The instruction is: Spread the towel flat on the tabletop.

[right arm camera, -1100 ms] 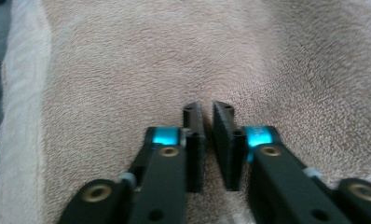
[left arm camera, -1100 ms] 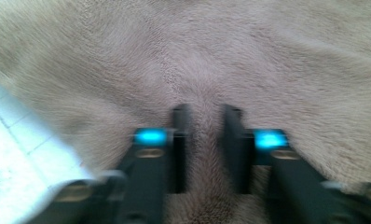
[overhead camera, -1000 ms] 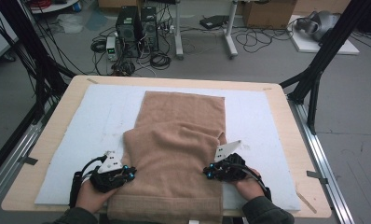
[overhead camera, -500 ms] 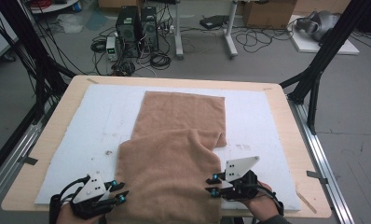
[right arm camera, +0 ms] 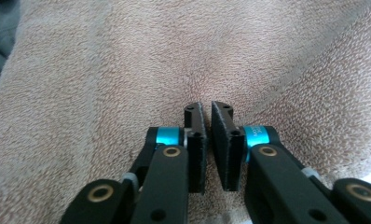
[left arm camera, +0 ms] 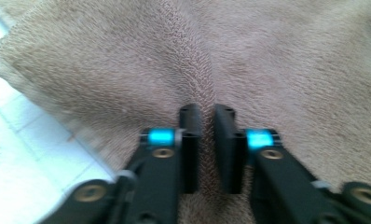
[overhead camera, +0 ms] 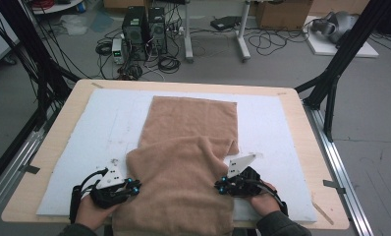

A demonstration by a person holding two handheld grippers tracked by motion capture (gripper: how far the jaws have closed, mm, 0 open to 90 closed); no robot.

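At six o'clock on the desk [overhead camera: 56,147], the near end of a tan towel [overhead camera: 188,147] rises in a loose hump and drapes over the front edge toward the person, while its far half lies flat on the white mat [overhead camera: 277,128] toward twelve o'clock. That split looks like the start of a fold: the near end appears gathered so it can be carried over the flat part.

The left gripper [overhead camera: 129,186] sits at the towel's nine o'clock side and the right gripper [overhead camera: 222,187] at its three o'clock side, level with each other, which should keep the lifted edge square as it travels. Each comes in from the side, so the cloth bunches into the fingers rather than being pressed flat.

From the left gripper view, the fingers [left arm camera: 189,140] have just closed and pinch a ridge of towel [left arm camera: 277,65], a raised crease running away toward twelve o'clock. From the right gripper view, the fingers [right arm camera: 195,140] have likewise just closed, nearly pressed together with a thin pleat of towel [right arm camera: 104,70] caught between them. Pinching a pleat instead of a single flat edge probably gives thick terry a surer hold.

Both hands rest low behind the grippers, near the desk's front edge.
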